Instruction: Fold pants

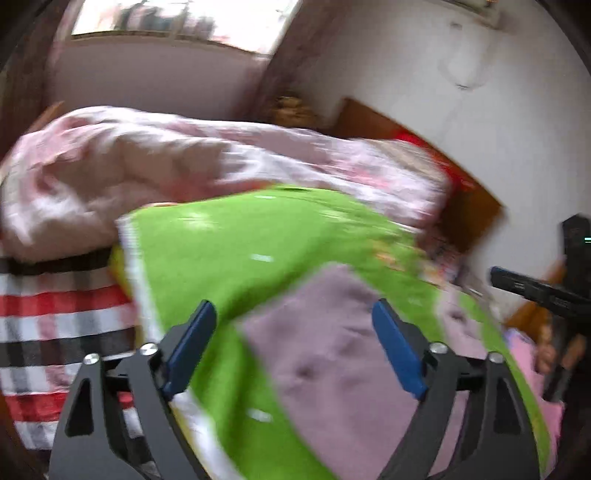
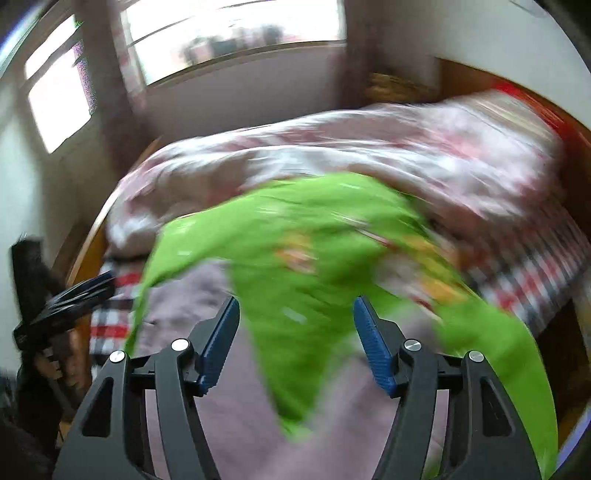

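I hold both tools tilted downward over the bed [image 1: 55,332], and both pictures are smeared with motion blur, so fine detail is lost. My left tool [image 1: 293,347] stands wide, its two blue pads [image 1: 192,347] far apart with nothing clamped between them; below the gap lie the pants [image 1: 332,354], a mauve-pink garment spread flat on the green blanket [image 1: 240,251]. I cannot tell whether the pads brush the cloth or hang just above it. My right tool [image 2: 295,343] is parted to a middling width, also holding nothing: between its fingers I see green cloth [image 2: 295,266] in front and the mauve pants [image 2: 236,406] under and beside it. In the right view the green cloth lies over part of the pants, though the blur keeps me from saying exactly how the layers sit. In the left wrist view, my right tool [image 1: 535,288] shows as a dark shape at the right edge, off the near right side of the blanket; in the right wrist view, my left tool [image 2: 74,295] shows at the left edge, by the bed's wooden frame [image 2: 85,258]. The green blanket covers the near part of the bed, over a red, black and white checked sheet [image 1: 55,295]. A crumpled pink quilt [image 1: 147,158] is heaped along the far side, toward the window [image 2: 236,33]. The wooden headboard [image 1: 373,122] stands at the far right corner, against the white wall [image 1: 498,129].
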Demonstrator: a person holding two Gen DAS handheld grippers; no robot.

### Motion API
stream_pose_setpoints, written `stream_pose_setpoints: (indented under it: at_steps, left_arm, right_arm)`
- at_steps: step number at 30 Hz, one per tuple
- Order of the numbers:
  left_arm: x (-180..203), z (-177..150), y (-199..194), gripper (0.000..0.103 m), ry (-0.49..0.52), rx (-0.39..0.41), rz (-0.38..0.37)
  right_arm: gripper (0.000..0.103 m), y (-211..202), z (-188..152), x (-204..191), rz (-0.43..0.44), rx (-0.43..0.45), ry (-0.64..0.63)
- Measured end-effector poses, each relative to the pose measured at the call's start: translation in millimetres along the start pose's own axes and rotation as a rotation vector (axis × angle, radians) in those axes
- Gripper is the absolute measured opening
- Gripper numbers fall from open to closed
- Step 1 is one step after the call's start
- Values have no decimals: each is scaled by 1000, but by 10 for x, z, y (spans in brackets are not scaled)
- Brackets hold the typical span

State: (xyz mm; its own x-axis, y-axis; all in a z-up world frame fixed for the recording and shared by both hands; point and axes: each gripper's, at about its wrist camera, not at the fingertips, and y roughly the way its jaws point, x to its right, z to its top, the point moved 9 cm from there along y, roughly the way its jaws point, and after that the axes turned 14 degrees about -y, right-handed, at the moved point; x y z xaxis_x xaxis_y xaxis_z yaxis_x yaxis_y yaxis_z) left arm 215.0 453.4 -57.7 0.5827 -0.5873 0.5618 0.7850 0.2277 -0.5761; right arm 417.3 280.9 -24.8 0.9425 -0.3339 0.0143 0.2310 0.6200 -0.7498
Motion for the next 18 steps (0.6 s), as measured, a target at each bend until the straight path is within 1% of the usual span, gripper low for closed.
stream_pose_setpoints:
  at_steps: [1, 2, 3, 4, 5, 6, 8, 9, 10, 11, 12, 13, 14, 16, 18]
  left_arm:
    - [140, -89, 33, 94, 30, -42, -45]
    - [266, -207, 72, 94, 61, -86, -81]
    - [421, -372, 140, 94, 99, -138, -118]
    - [500, -478, 193, 94, 118, -165, -132]
    - [558, -579, 232, 94, 131, -187, -133]
    - [588, -700, 313, 94, 146, -226, -126]
    - [583, -875, 454, 95, 166, -295, -108]
    - [528, -968, 565, 95, 176, -332, -74]
    - [488, -1008, 635, 95, 171, -361, -59]
    - [499, -1022, 628, 96, 164, -369, -66]
    - [485, -1003, 609, 97, 151, -381, -82]
    - [474, -985, 603, 97, 142, -388, -86]
    - [447, -951, 590, 97, 134, -386, -80]
    - [348, -796, 459, 97, 105, -335, -67]
    - [240, -656, 295, 97, 52, -282, -81]
  right_arm:
    - [63, -107, -262, 270, -36, -18, 86]
    - [63, -151, -450, 419, -50, -31, 150]
    - [63, -186, -691, 586, -52, -49, 241]
    - [62, -202, -906, 696, -41, -64, 325]
    - [62, -204, -1131, 768, -28, -74, 403]
    - [62, -194, -1284, 794, -20, -81, 442]
    - [62, -124, -1460, 791, 6, -93, 492]
    - [62, -66, -1521, 778, 29, -97, 521]
    - [61, 27, -1572, 761, 57, -104, 554]
    - [58, 74, -1565, 747, 64, -92, 566]
    - [51, 96, -1528, 728, 74, -68, 569]
    - [24, 131, -1496, 697, 110, -60, 598]
    - [10, 152, -1463, 694, 105, -53, 602]
    - [10, 112, -1321, 592, 62, -42, 533]
    - [9, -32, -961, 318, 74, 23, 427]
